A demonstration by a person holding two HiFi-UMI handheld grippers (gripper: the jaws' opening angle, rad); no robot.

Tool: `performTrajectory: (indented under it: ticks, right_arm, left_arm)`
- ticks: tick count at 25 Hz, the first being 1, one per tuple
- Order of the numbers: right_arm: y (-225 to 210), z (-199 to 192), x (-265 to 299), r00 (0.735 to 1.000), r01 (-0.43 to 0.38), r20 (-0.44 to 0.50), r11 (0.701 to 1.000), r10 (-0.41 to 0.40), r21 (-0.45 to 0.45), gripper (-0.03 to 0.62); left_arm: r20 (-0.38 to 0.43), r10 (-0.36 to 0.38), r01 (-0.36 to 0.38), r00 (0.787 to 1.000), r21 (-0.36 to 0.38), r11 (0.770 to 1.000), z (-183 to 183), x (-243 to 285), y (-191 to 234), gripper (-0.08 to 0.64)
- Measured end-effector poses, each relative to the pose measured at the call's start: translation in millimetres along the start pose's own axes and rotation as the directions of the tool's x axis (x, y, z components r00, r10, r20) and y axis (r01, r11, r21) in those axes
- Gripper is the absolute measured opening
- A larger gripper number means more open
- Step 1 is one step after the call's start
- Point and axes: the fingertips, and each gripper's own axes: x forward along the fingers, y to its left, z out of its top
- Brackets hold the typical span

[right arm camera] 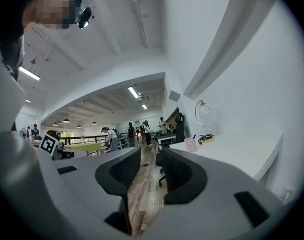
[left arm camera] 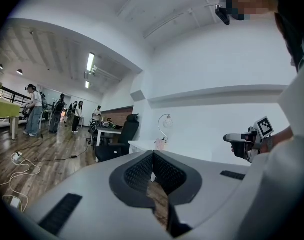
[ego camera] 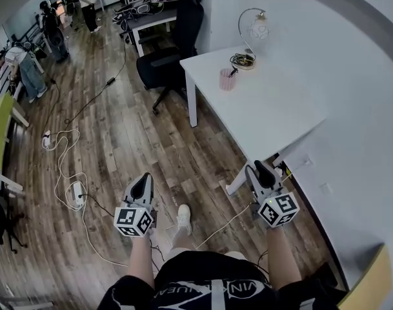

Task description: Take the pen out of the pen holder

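Observation:
A pink pen holder [ego camera: 228,79] stands on the white table [ego camera: 273,102] near its far end, with a dark pen [ego camera: 233,72] sticking out of it. Both grippers are held over the wooden floor, well short of the table. My left gripper [ego camera: 146,178] is shut with nothing in it, its tips meeting in the left gripper view [left arm camera: 152,156]. My right gripper [ego camera: 256,168] is open and empty, close to the table's near corner; a gap shows between its jaws [right arm camera: 151,156]. The pen holder [left arm camera: 160,144] [right arm camera: 190,144] is small and far ahead in both gripper views.
A desk lamp [ego camera: 251,37] with a coiled cable stands behind the holder. A black office chair [ego camera: 173,44] sits at the table's far left side. Cables and a power strip [ego camera: 75,192] lie on the floor to the left. People stand far back.

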Motion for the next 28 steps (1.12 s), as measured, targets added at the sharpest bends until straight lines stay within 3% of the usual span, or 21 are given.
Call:
performTrajectory:
  ticks: [16, 28]
  right_arm:
    - [-45.3, 7.1, 122.4, 0.994, 0.109, -0.017, 0.993, -0.108, 0.048, 0.124]
    - [-60.8, 3.9, 204.2, 0.986, 0.165, -0.038, 0.984, -0.163, 0.064, 0.124]
  left_arm:
    - [-0.047, -0.132, 0.133, 0.99, 0.02, 0.991, 24.3, 154.5, 58.4, 0.014]
    - [-0.07, -0.187, 0.188, 0.98, 0.005, 0.982, 31.2, 234.2, 115.0, 0.014]
